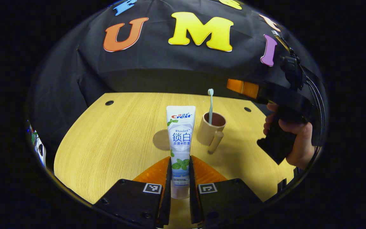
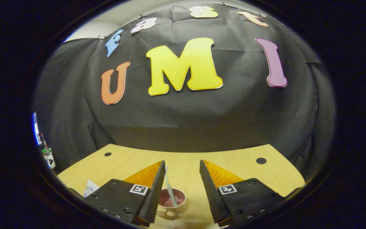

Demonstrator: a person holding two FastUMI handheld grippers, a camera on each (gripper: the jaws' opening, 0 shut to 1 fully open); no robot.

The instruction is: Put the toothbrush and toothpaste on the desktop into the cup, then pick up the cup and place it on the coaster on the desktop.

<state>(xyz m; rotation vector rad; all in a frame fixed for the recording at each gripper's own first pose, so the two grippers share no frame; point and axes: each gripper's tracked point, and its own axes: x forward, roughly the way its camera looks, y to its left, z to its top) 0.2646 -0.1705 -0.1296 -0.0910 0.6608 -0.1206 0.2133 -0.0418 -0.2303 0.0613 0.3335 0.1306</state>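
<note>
Toothpaste: the toothpaste tube stands upright, cap end down, pinched low on its body between both fingers of the left tongs; it is lifted above the tabletop, over the near middle part.
Handling of the tube: I judge it light and soft-walled, with a slick printed skin; a squeeze at the belly could dent it or let it slip, so the firmer stretch near the cap shoulder, where it is held now, looks the safer place.
Toothbrush: the toothbrush already stands in the cup, head up, leaning on the rim. It looks thin and light, and could tip when the tube goes in beside it.
Cup: it sits toward the middle of the tabletop, handle turned to the near side; probably stiff and heavier than the rest, best taken across the wall or at the handle.
Coaster: a round brownish patch on the tabletop just behind the tube may be the coaster or merely a shadow; I cannot tell.
Right tongs: the right tongs are spread apart and hold nothing, poised over the cup.
Hand pose: a hand grips the right tool's handle, raised over the right edge of the tabletop.
Next step, as I judge: carry the tube over the cup mouth and lower it in.
</note>
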